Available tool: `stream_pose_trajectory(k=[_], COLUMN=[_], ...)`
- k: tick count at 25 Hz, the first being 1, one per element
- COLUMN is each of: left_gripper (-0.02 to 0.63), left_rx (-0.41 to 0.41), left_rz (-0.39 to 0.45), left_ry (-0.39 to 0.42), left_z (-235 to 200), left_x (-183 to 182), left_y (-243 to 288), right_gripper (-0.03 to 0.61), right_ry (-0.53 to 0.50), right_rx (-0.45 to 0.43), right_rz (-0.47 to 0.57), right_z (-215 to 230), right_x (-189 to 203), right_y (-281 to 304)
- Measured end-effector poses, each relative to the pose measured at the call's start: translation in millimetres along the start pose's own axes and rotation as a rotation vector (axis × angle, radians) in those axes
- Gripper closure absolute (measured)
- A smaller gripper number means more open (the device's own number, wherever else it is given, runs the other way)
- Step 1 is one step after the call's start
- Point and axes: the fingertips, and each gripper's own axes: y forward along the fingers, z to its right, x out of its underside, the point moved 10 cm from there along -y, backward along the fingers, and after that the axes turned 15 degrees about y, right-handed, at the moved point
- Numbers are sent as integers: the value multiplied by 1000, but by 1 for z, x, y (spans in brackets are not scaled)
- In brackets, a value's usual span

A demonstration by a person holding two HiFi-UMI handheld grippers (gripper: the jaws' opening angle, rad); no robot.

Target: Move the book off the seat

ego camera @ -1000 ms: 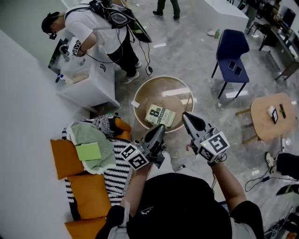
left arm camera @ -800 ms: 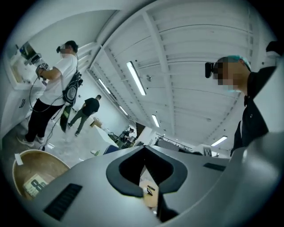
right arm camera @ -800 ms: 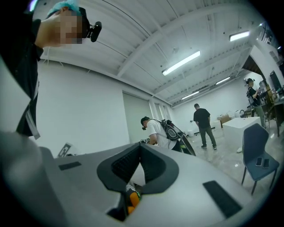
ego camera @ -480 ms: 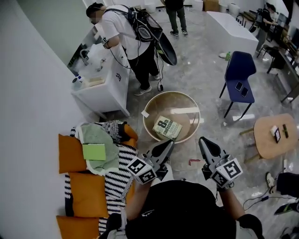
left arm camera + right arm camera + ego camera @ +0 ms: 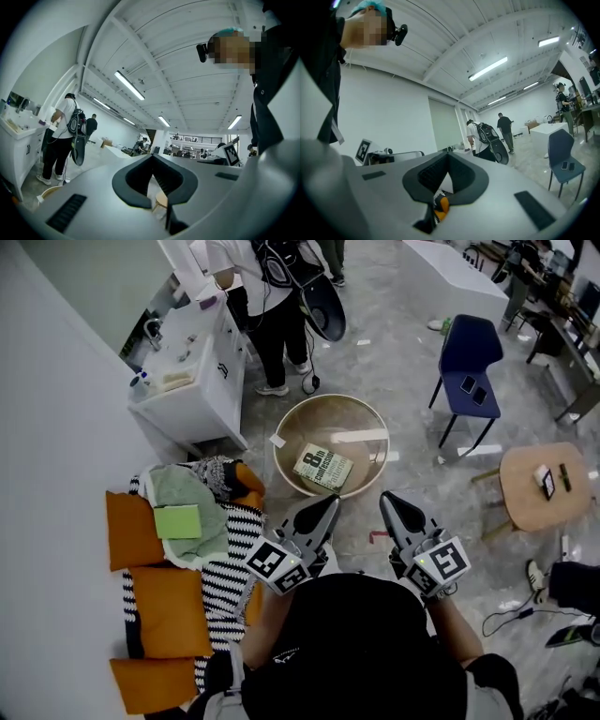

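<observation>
Head view: the book [image 5: 323,468] lies cover up in the round wooden table [image 5: 284,430], clear of the striped seat [image 5: 234,606] at near left. That seat carries orange cushions [image 5: 171,620], a green cloth [image 5: 192,498] and a green pad [image 5: 178,521]. The left gripper [image 5: 332,501] and right gripper [image 5: 384,497] hover side by side nearer than the table, whose near rim lies between their tips and the book. A blue chair [image 5: 466,352] stands far right, a white counter [image 5: 187,381] far left, with a person wearing a backpack [image 5: 277,277] beside it.

Left gripper view: the jaws are closed with nothing between them, and point out level across the room.

Right gripper view: the jaws are also closed and empty, with an orange cushion showing below the tips.
</observation>
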Motion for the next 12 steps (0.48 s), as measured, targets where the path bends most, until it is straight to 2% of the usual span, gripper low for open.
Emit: stream_pose_trajectory(k=[5,12], left_gripper=[604,604], left_rx=[32,59], left_rz=[-29,-13], left_ry=[31,86], left_z=[4,10], left_x=[5,-4], left_y=[7,8], right_gripper=[563,563], right_ry=[8,-29], right_rx=[26,80], right_rz=[-6,-11], right_z=[2,-3], right_x=[5,2], right_y=[-12,-21])
